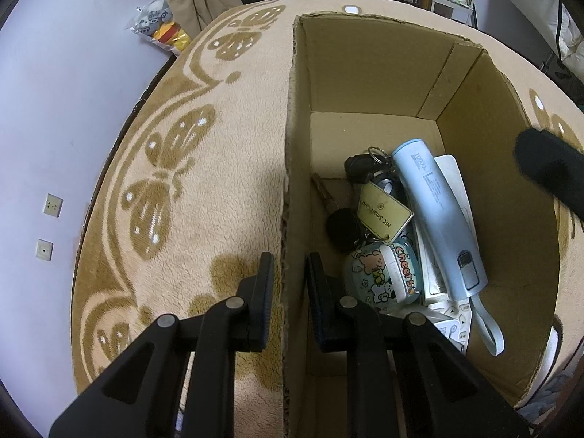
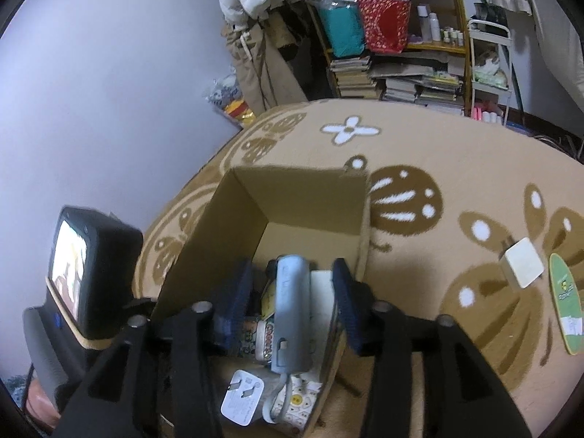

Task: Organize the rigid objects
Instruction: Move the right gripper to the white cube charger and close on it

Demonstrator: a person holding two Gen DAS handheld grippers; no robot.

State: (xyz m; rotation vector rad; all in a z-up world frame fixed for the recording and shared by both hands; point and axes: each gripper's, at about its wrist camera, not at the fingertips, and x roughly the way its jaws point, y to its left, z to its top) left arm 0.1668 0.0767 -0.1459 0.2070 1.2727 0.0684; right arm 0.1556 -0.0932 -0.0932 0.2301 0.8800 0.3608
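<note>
Cardboard box (image 1: 368,73) on the butterfly-patterned blanket (image 1: 204,189) already holds most of our rigid objects: the pale blue power bank (image 1: 438,219), the key bunch with its NFC tag (image 1: 383,211), the round "Cheers" case (image 1: 383,277) and a white plug adapter (image 2: 242,398). We judge the task well along, with a white square block (image 2: 522,266) and a green oval card (image 2: 567,303) left out on the blanket. Our left gripper (image 1: 290,284) is pinched shut on the box wall, while the right gripper (image 2: 292,292) hangs open and empty over the power bank.
</note>
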